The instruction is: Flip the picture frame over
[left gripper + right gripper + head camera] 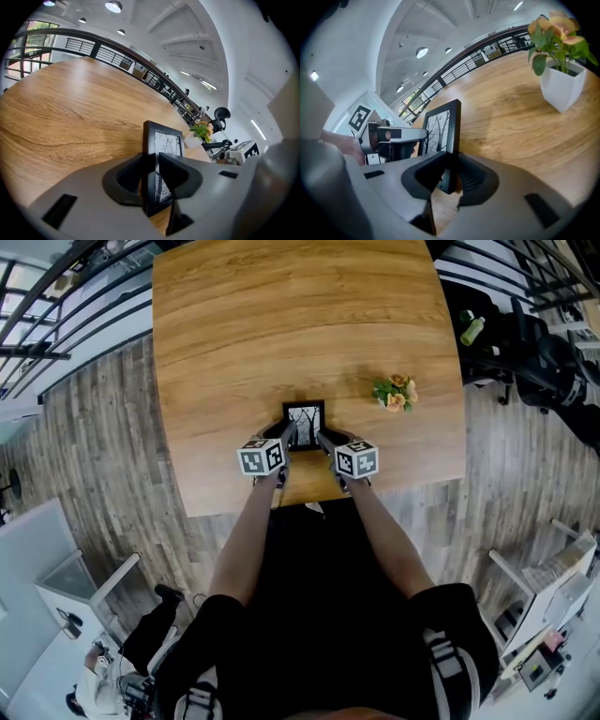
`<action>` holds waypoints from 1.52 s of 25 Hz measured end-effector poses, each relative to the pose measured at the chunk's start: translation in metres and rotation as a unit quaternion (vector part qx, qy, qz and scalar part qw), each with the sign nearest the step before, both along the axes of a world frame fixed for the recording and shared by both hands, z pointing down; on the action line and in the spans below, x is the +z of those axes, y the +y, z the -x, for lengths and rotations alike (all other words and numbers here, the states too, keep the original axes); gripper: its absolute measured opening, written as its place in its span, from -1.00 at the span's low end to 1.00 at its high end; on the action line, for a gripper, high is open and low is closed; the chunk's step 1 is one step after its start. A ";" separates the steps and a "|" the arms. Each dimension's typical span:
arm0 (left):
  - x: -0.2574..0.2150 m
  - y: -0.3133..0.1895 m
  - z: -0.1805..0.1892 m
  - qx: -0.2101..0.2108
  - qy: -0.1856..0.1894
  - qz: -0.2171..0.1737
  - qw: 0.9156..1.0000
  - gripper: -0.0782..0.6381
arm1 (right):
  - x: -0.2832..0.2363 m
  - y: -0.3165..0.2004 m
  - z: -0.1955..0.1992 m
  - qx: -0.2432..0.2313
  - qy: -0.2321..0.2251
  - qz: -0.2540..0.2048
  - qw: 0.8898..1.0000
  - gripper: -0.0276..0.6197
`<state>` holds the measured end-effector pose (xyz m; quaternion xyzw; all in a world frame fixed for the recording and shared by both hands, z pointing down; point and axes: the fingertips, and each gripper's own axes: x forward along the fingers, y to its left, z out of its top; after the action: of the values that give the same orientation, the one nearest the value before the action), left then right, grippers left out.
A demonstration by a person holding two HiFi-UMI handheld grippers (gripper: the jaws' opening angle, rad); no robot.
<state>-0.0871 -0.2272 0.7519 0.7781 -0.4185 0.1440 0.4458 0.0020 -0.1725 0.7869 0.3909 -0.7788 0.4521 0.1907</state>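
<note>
The small black rectangular picture frame (304,420), with a black-and-white tree print, is in the lower middle of the head view, near the front edge of the wide light-brown wooden table (281,324). It stands nearly upright, with the print side turned to the person. The left gripper (151,174) is clamped on the frame's left edge, and its two dark jaws press this edge from both sides. The right gripper (449,174) is clamped on the right edge in the same way. I cannot tell whether the frame's bottom touches the table. A small plant with orange flowers in a white square pot (560,79) stands on the table, right of the frame and well apart from it.
</note>
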 end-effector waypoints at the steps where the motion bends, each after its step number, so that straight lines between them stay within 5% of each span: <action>1: 0.001 -0.001 0.000 -0.001 0.000 0.000 1.000 -0.47 | 0.001 -0.001 0.000 0.000 0.001 0.000 1.000 -0.63; 9: 0.008 -0.006 0.004 -0.003 -0.012 -0.001 1.000 -0.46 | 0.005 -0.007 0.003 0.004 0.006 -0.011 1.000 -0.62; 19: 0.018 -0.010 0.011 -0.009 -0.033 0.000 0.999 -0.45 | 0.005 -0.014 0.008 -0.020 0.092 -0.055 0.994 -0.57; 38: 0.025 -0.013 0.005 0.008 -0.092 -0.027 0.995 -0.43 | 0.008 -0.017 0.004 -0.016 0.104 -0.063 0.992 -0.57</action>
<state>-0.0918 -0.2403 0.7766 0.7767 -0.4553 0.2068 0.3830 -0.0019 -0.1896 0.7944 0.4343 -0.7878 0.3558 0.2532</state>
